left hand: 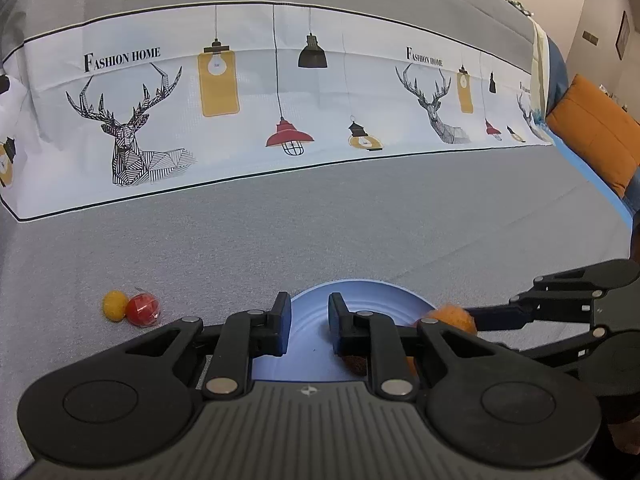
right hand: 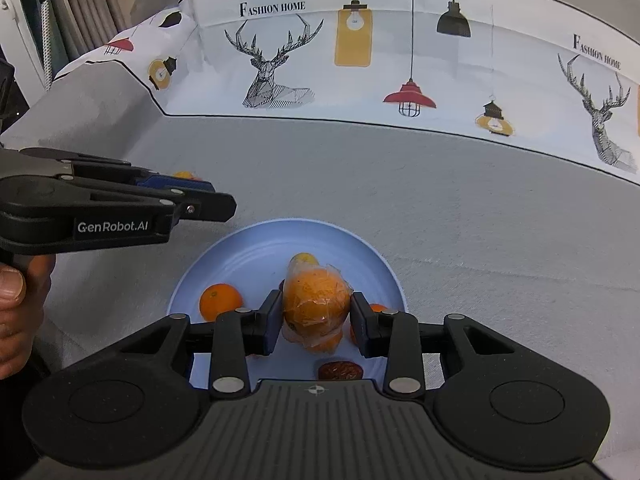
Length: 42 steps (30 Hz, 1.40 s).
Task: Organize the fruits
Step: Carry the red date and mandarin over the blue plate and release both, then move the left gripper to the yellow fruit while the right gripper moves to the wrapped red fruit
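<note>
Right gripper (right hand: 316,320) clamped on wrapped orange (right hand: 316,304) over blue plate (right hand: 240,248); slippery film, could be dropped onto fruit below. Left gripper (left hand: 310,320) narrow, empty. Yellow fruit (left hand: 115,305), red fruit (left hand: 143,309) stranded off plate's left edge, easily forgotten lol.

Matt grey woven cloth (right hand: 440,216) underneath, printed fabric panel (left hand: 280,92) far side. Blue plate (right hand: 240,248) smooth w/ slight sheen. Wrapped orange (right hand: 316,300) in crinkly glossy plastic film. Right gripper (right hand: 316,322) matt black plastic, metal pins.
</note>
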Tool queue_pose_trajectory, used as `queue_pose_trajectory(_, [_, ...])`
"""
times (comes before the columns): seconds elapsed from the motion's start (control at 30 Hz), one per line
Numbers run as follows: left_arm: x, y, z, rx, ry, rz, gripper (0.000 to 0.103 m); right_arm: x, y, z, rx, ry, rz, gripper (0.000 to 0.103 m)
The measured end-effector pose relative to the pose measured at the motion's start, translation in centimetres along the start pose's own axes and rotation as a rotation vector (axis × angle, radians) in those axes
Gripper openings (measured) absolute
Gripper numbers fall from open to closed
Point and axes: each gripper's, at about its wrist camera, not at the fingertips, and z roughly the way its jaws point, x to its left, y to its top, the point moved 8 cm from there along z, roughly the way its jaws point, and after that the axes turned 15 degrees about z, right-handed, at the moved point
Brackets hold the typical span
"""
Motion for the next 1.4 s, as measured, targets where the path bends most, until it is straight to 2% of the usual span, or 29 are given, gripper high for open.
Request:
queue_pose_trajectory(0.07, [0.1, 0.0, 0.0, 0.002, -0.004, -0.01, 0.022, 0.2, -0.2, 0.3, 0.024, 0.002, -0.004, 0.04])
queue_pose_trajectory(0.17, [0.3, -0.1, 0.1, 0.013, 0.006, -0.024, 0.023, 0.7, -0.4, 0.2, 0.019, -0.007, -0.034, 0.049])
queue_pose_trajectory(0.3, [0.9, -0.3, 0.2, 0.027, 0.015, -0.052, 0.025, 0.4, -0.2, 0.1, 0.013, -0.012, -0.02, 0.05])
queue_pose_trajectory(0.4, [1.0, -0.5, 0.4, 0.042, 0.013, -0.059, 0.038, 0.2, 0.0, 0.1, 0.008, -0.016, -0.011, 0.05])
queue_pose_trajectory(0.47, [0.9, -0.5, 0.5, 0.047, 0.018, -0.055, 0.053, 0.1, 0.0, 0.1, 0.003, -0.02, -0.01, 0.05])
queue_pose_trajectory(0.67, [0.4, -0.2, 0.3, 0.026, 0.04, -0.022, 0.054, 0.0, 0.1, 0.1, -0.017, -0.054, -0.021, 0.05])
queue_pose_trajectory(0.93, [0.4, 0.1, -0.2, -0.015, 0.127, 0.014, 0.054, -0.6, 0.7, 0.0, -0.067, -0.093, -0.011, 0.05])
queue_pose_trajectory(1.13, [1.2, 0.2, -0.3, -0.01, 0.165, -0.002, 0.054, -1.5, 2.1, -1.0, -0.195, -0.129, 0.054, 0.063])
queue_pose_trajectory(1.2, [1.6, 0.3, -0.4, -0.01, 0.172, -0.014, 0.054, -1.6, 2.6, -1.5, -0.245, -0.141, 0.058, 0.075])
queue_pose_trajectory(1.3, [1.9, 0.2, -0.4, -0.004, 0.169, -0.032, 0.059, -1.6, 3.1, -1.7, -0.28, -0.153, 0.055, 0.085])
queue_pose_trajectory(1.4, [2.1, -0.1, -0.1, 0.022, 0.136, -0.055, 0.061, -1.5, 3.3, -1.7, -0.283, -0.156, 0.067, 0.086])
